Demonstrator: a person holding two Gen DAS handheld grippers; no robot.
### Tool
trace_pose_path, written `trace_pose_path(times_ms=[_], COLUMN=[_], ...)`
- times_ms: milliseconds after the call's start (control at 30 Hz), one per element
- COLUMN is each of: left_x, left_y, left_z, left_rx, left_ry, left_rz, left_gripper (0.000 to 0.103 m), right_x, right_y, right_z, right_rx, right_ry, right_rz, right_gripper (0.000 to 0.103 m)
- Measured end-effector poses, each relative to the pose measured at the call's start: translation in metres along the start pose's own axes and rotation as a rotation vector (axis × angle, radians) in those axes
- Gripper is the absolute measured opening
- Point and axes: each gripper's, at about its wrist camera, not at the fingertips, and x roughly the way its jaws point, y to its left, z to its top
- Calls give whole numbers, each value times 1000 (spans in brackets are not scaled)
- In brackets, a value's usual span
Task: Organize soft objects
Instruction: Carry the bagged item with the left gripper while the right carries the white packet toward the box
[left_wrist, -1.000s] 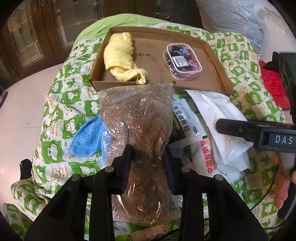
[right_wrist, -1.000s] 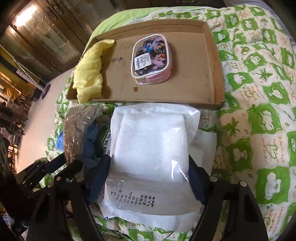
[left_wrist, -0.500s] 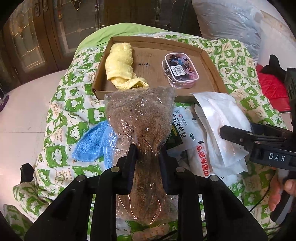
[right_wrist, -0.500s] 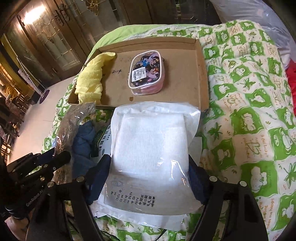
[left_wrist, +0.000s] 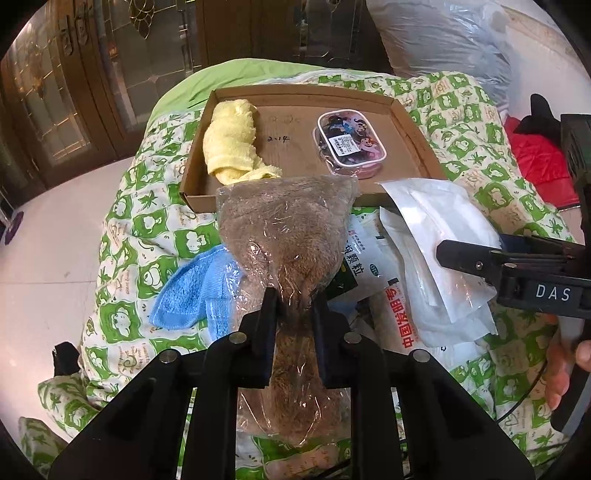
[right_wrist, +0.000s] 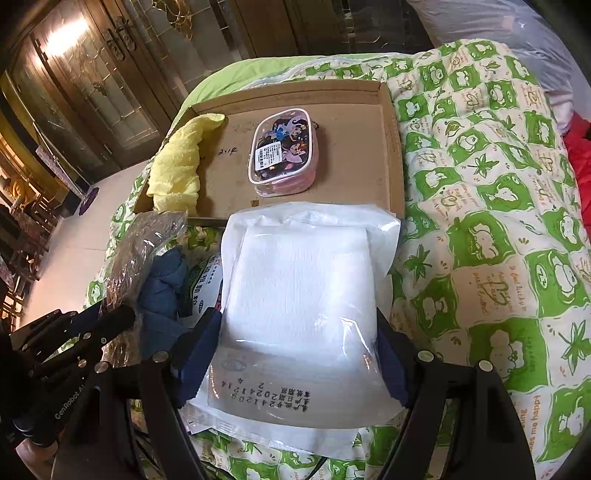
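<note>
1. Covering the whole work surface is a green-and-white quilt (right_wrist: 491, 206) printed with cartoon animals and leaves.
2. Resting on the quilt at the far side is a shallow cardboard tray (left_wrist: 410, 125), holding a rolled yellow towel (left_wrist: 231, 144) at its left end and a clear zip pouch with cartoon art (left_wrist: 349, 146) nearer its right.
3. Lying just in front of the tray is a clear bag of brown fibrous stuff (left_wrist: 284, 229), possibly a fur or coir item; the wrap blurs it.
4. Squeezing that bag's narrow waist, the left gripper (left_wrist: 294, 306) has just been closing and now stands almost fully closed, its pads pinching the bag between them.
5. Spanning the right gripper (right_wrist: 299, 332) is a sealed white gauze pack (right_wrist: 303, 295); the jaws stand wide, with a pad against each side edge of the pack.
6. Peeking from under the brown bag's left side is a blue cloth (left_wrist: 192, 291), with printed sachets (left_wrist: 364, 269) between the two packs.
</note>
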Motion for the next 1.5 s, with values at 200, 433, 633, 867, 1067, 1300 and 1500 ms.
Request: trace_pose_path(times_ms=[200,433,633,867,1067,1300,1500], left_x=[-12,-22,-22,-22,-23,-23,-22], left_y=[0,13,14,15,16,15,13], left_z=[0,3,4,7,9,13,18], left_rx=[-6,-74,-76,-86,-85,-76,-69], left_ry=[-49,-80,-81,-81,-85,-85,-77], left_rz=[-21,-59,-60,-62,-55,-35,-20], left_gripper=[15,15,15,15,15,15,15], right_x=[-3,-4,-5,-4,-6,-2,-1], right_y=[-1,-4,-6,-8,-12,-12,-13], right_z=[0,1,1,1,6,5,7], right_rx=[6,15,22,25,32,29,29], right_ry=[-12,-21,-26,-23,-36,-27,-24], right_rz=[5,5,1,-6,-22,-18,-16], right_gripper=[79,79,79,79,79,79,79])
